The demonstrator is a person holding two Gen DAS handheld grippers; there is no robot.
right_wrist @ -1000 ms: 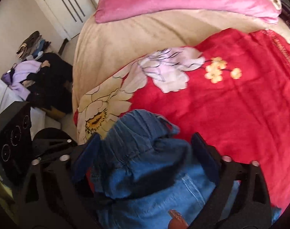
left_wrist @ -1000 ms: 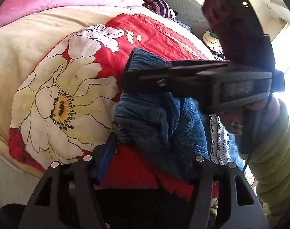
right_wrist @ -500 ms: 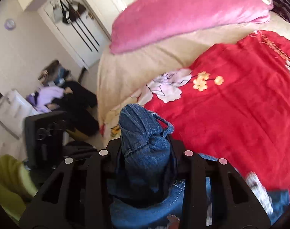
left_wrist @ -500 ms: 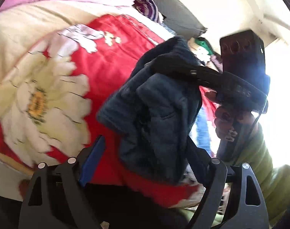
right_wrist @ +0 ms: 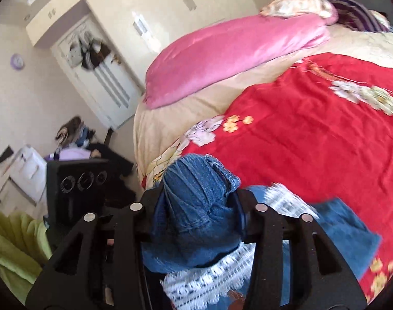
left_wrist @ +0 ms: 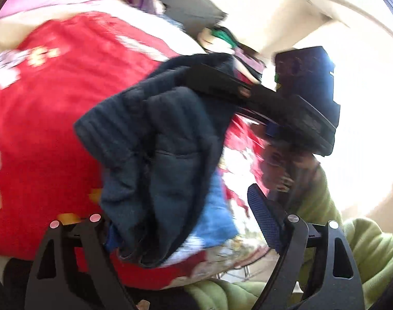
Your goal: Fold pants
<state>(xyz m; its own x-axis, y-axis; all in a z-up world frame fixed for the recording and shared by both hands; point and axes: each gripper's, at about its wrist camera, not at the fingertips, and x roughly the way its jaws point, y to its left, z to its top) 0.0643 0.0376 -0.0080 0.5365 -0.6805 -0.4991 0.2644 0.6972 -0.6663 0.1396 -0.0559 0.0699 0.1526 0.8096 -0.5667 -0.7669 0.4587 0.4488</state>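
Note:
The blue denim pants [left_wrist: 157, 155] hang bunched above the red floral quilt [left_wrist: 54, 103]. My right gripper [left_wrist: 217, 80] grips their top edge from the right. In the right wrist view the ribbed waistband [right_wrist: 193, 180] is squeezed between the pads of my right gripper [right_wrist: 199, 199], whose jaws are opening a little. White lace trim [right_wrist: 209, 279] and more denim trail below. My left gripper [left_wrist: 180, 206] stands open and wide under the hanging cloth. Its right pad [left_wrist: 261, 217] is bare, and the denim drapes over its left finger.
The quilt [right_wrist: 312, 142] covers most of the bed, with a pink duvet [right_wrist: 222, 59] behind it. A green sleeve [left_wrist: 364, 245] is at the right. Past the bed's left edge are a pile of clothes [right_wrist: 75, 139] and a white door [right_wrist: 98, 77].
My right gripper closed on the bunched waistband and lifted the pants off the quilt. My left gripper opened wide, let go of the cloth and rose too.

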